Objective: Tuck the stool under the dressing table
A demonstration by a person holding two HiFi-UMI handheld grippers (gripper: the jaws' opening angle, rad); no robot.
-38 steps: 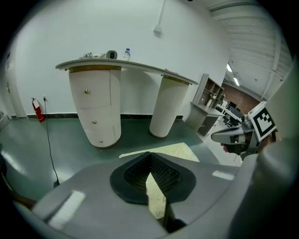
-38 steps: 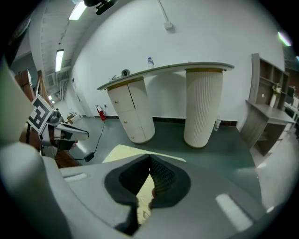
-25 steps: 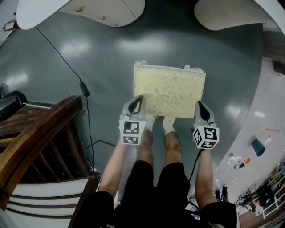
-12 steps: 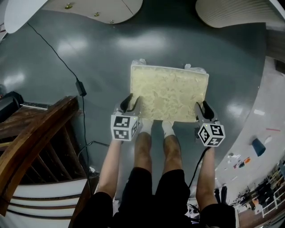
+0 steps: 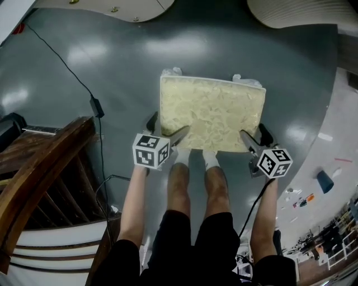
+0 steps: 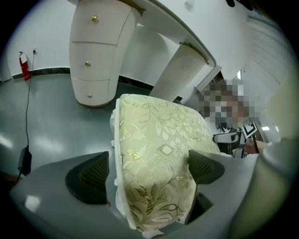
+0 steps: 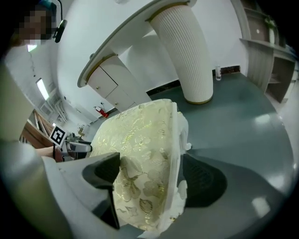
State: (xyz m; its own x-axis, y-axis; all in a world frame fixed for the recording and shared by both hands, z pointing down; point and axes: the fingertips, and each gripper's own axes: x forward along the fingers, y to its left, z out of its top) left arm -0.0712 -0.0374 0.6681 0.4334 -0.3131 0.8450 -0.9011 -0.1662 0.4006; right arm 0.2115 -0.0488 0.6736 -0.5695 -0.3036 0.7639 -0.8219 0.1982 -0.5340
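**Stool square ahead, a gripper astride each near corner**

The stool (image 5: 211, 114) stands on the grey floor (image 5: 84, 61) just past your feet. Its cushioned top is a rectangle whose long axis runs from your left to your right, so a long edge faces you.

Your left gripper (image 5: 165, 128) is at the near left corner and your right gripper (image 5: 253, 134) at the near right one, so both are equally close. Both have just been opening and now stand wide. On each, the inner jaw lies over the patterned cushion and the outer jaw hangs beside the stool's side, with the corner between them. Neither looks clamped yet, so I judge nothing is held.

The dressing table (image 6: 159, 16) lies straight beyond the stool's far edge, well apart from it. Its gap opens between the drawer pedestal (image 5: 112, 8) on your left and the ribbed leg (image 5: 291, 17) on your right. The stool looks roughly centred on that gap, with its long axis across it. Once both corners are gripped, the move is probably a straight push away from you, both hands kept even so the stool does not turn.
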